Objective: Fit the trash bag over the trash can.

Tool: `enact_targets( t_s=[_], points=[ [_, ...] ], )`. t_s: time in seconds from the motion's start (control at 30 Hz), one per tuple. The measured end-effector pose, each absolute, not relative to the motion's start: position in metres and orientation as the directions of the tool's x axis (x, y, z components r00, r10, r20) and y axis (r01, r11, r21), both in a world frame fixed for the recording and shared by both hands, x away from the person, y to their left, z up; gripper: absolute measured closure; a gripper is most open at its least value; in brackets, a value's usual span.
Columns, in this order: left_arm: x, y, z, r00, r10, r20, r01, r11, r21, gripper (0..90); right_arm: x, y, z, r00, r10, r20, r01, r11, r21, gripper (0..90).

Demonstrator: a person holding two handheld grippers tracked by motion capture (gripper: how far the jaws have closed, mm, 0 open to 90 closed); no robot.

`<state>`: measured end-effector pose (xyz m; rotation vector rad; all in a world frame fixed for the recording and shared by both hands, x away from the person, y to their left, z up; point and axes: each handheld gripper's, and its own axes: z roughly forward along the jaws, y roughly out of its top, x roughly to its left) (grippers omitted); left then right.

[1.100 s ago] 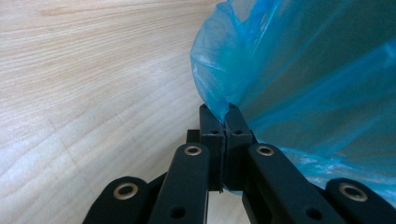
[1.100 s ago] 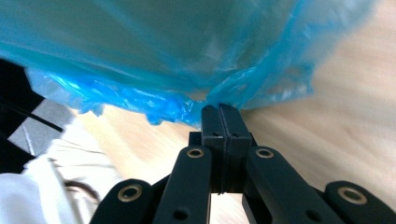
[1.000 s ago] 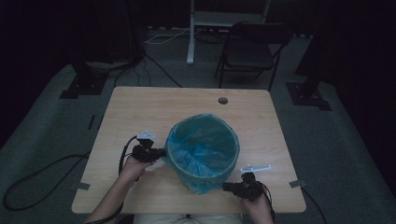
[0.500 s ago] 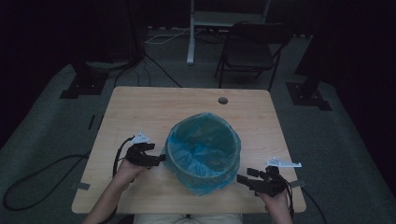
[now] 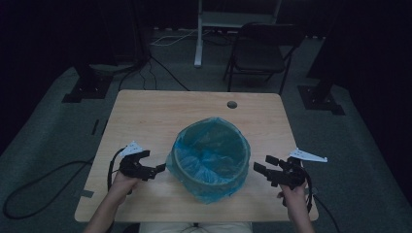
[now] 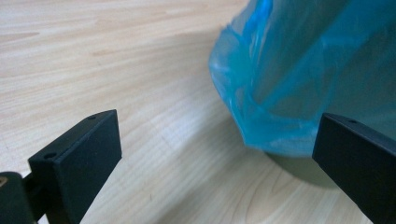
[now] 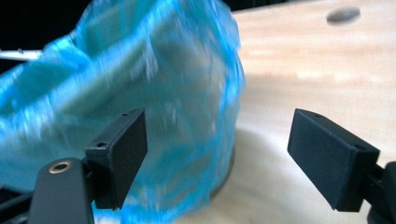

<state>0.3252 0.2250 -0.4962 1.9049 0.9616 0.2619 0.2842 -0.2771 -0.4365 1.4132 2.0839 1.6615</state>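
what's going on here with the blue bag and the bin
A person at a wooden table works with a gripper in each hand on a bin lined with a blue plastic bag. The bag is folded over the bin's rim. The left gripper and the right gripper sit on either side of the bin, apart from the bag. Their jaws have just been opening and now stand open with nothing between them.

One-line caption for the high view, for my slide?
Both open grippers, left and right, flank a bin lined with a blue bag on the wooden table.
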Motion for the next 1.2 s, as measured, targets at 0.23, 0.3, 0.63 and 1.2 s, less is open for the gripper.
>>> enact_targets(
  t_s=[0.23,0.3,0.63,1.2],
  points=[
    [0.309,0.232,-0.502,0.676,0.720,-0.156,0.409,-0.191,0.892,1.9,0.312,-0.265,-0.420,-0.617,0.681,0.396,0.498,-0.052,0.865,19.5],
    [0.306,0.235,-0.503,0.678,0.716,-0.165,0.400,-0.171,0.901,1.9,0.321,-0.261,-0.416,-0.636,0.659,0.401,0.484,-0.064,0.873,19.3],
    [0.284,0.245,-0.511,0.645,0.754,-0.120,0.365,-0.166,0.916,1.9,0.341,-0.237,-0.384,-0.691,0.636,0.344,0.417,-0.038,0.908,19.3],
    [0.266,0.272,-0.510,0.569,0.813,-0.120,0.340,-0.100,0.935,1.9,0.366,-0.135,-0.332,-0.889,0.398,0.224,0.323,0.200,0.925,19.3]
  ],
)
